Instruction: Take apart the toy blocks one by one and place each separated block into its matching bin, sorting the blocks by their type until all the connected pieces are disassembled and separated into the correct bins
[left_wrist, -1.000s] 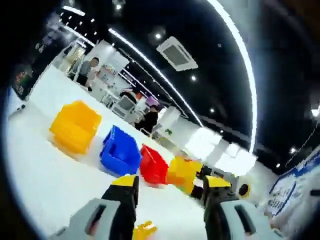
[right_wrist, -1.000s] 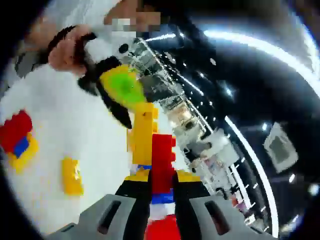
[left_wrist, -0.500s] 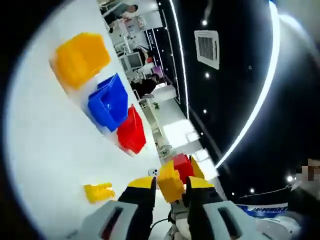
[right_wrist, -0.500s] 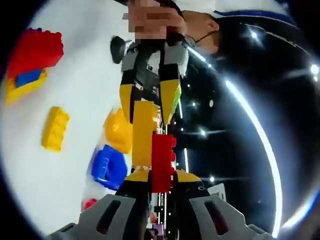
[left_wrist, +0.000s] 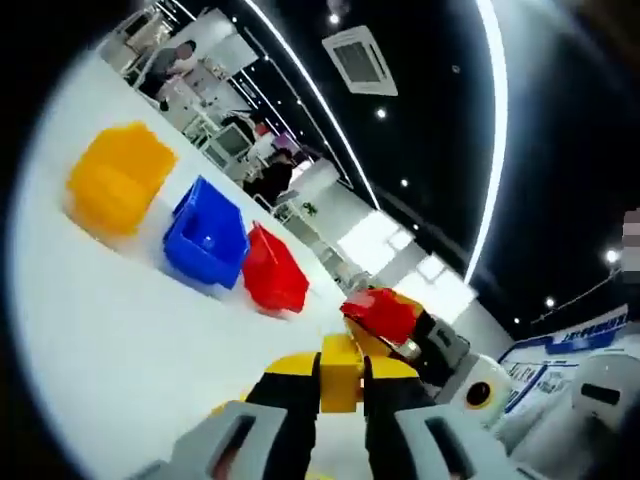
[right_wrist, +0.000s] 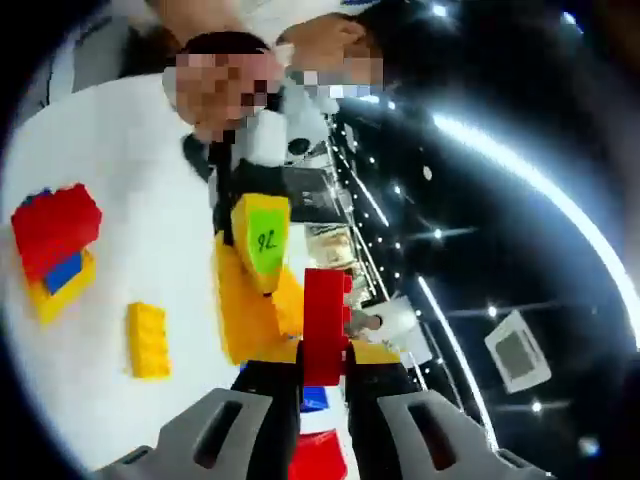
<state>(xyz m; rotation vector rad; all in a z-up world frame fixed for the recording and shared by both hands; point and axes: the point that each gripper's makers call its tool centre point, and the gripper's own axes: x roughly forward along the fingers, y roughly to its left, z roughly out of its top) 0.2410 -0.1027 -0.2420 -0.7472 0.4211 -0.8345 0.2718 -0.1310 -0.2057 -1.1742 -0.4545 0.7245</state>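
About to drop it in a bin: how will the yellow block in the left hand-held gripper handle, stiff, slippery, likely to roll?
The yellow block looks like rigid moulded plastic, so probably stiff and light. Its glossy faces may slip between the left hand-held gripper's jaws if the grip eases. Boxy and studded, it should land flat rather than roll.

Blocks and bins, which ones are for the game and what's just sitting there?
For the job:
yellow block in left gripper
red block in right gripper
yellow bin
blue bin
red bin

Lying about:
loose yellow block
red, blue and yellow stack
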